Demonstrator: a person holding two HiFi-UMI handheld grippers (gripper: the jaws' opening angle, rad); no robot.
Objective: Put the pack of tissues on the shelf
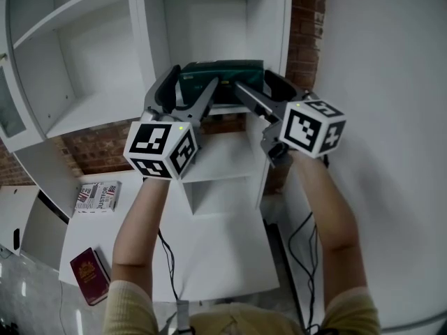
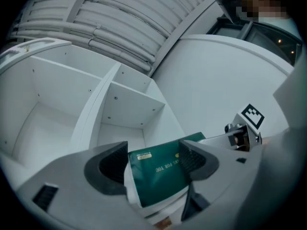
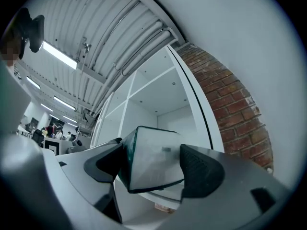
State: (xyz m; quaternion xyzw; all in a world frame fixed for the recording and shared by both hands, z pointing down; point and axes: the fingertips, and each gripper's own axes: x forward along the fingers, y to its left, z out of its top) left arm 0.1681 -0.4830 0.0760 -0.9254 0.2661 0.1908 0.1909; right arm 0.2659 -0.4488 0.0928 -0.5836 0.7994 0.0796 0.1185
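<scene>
L forearm (image 1: 140, 222) & R forearm (image 1: 328, 208) raised, reaching up and fwd, sleeves at elbows. L gripper (image 1: 188, 89) and R gripper (image 1: 262, 89) side by side, tilted upward, each marker cube facing back. Both w/ jaws wide, pads pressed on the pack of tissues (image 1: 222, 75): L on its left end, R on its right.

Left tongs (image 1: 192, 82) and right tongs (image 1: 257, 82) formed of grey moulded arms, fitted with black ribbed pads (image 2: 114, 163), each backed by a white cube (image 1: 160, 149) printed with black square markers, a small green light (image 1: 180, 125) set on each, cream knitted sleeves (image 1: 129, 309) worn at the upper arms
</scene>
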